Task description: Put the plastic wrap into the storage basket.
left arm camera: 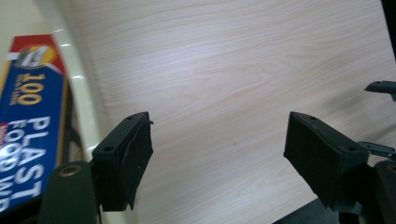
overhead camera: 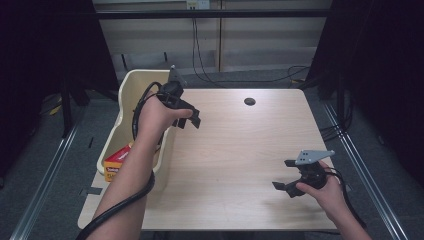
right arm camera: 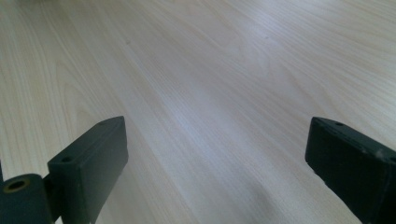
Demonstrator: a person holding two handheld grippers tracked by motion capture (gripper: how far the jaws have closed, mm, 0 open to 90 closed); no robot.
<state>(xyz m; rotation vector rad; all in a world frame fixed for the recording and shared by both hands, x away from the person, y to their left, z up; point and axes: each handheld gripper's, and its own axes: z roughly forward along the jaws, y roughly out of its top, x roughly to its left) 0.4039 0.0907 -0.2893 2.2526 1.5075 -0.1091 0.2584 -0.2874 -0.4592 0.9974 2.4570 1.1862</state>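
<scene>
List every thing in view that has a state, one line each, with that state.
Left gripper: open, nothing between its fingers, above the table beside the bin.
Right gripper: open, empty, over the table's near right part.
Bin: upright at the table's left edge, holding a box.
Box: lying inside the bin.
Table: bare wood, one round hole.

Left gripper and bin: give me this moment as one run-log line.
left gripper: open, empty, beside bin rim | right gripper: open, empty, over table | bin: holds plastic wrap box
</scene>
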